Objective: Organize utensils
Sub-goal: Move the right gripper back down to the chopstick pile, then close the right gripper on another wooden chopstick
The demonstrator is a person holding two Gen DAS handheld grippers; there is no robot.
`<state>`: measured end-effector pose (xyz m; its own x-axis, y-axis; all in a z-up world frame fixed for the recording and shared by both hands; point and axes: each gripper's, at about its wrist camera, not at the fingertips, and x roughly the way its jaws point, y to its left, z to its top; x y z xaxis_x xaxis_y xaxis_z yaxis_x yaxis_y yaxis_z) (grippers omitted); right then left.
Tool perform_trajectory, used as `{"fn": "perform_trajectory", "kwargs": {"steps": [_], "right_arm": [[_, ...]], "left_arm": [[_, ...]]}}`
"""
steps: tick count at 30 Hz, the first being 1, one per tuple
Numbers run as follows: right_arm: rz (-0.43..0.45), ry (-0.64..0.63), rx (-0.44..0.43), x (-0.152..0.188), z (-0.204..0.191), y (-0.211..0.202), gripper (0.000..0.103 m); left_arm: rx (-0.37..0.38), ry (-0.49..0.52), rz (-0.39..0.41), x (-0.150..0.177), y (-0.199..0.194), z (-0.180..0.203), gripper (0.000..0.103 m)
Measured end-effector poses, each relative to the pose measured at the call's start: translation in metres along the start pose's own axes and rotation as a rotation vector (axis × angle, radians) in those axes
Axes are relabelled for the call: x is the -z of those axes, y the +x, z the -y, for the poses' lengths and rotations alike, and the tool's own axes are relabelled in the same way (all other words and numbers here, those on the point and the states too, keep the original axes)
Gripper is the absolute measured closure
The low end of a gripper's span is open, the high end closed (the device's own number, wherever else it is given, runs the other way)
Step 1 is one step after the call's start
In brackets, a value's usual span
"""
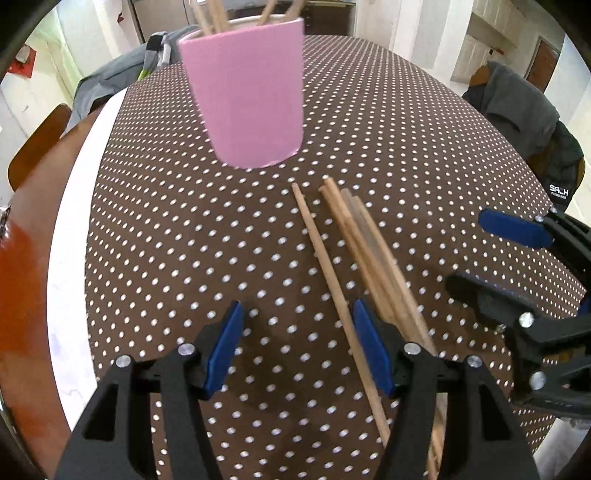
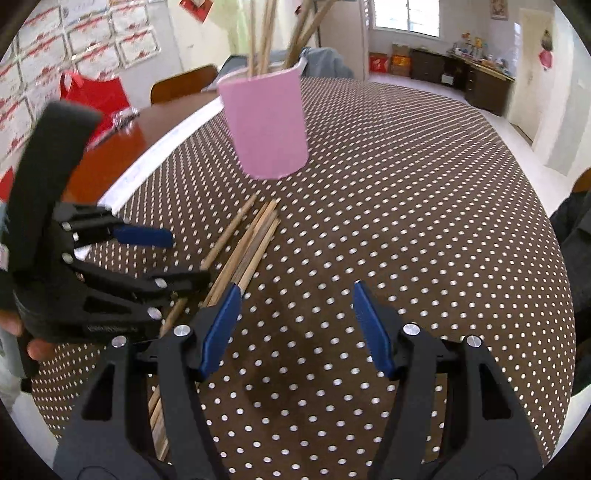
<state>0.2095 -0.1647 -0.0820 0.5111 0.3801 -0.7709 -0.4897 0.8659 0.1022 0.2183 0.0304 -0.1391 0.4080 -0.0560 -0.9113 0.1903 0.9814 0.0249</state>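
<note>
A pink cup point(image 1: 247, 96) stands on the dotted brown tablecloth and holds several wooden chopsticks point(image 1: 218, 14); it also shows in the right wrist view point(image 2: 267, 125). Several loose wooden chopsticks point(image 1: 365, 254) lie flat in front of the cup, also in the right wrist view point(image 2: 247, 243). My left gripper point(image 1: 299, 347) is open and empty, low over the cloth, with the loose chopsticks by its right finger. My right gripper point(image 2: 295, 325) is open and empty, just right of the chopsticks. Each gripper shows in the other's view: the right point(image 1: 517, 236), the left point(image 2: 147, 236).
The tablecloth point(image 2: 424, 221) covers a round wooden table point(image 1: 26, 295) with a white strip along the left edge. Chairs with grey clothing point(image 1: 517, 110) stand around it. A red bag point(image 2: 96, 96) lies on the table's far left.
</note>
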Motion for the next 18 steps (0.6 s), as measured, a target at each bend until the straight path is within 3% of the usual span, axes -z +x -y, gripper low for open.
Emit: {"fn": "perform_trajectory", "kwargs": {"steps": [11,18], "right_arm": [[-0.059,-0.084,0.071,-0.004,-0.027,0.025,0.040],[-0.154,-0.159,0.117,-0.011,-0.032,0.030,0.040]], "left_arm": [[0.001,-0.011,0.002,0.016,-0.008,-0.019,0.042],[-0.001,-0.013,-0.003,0.013,-0.005,-0.022,0.042]]}}
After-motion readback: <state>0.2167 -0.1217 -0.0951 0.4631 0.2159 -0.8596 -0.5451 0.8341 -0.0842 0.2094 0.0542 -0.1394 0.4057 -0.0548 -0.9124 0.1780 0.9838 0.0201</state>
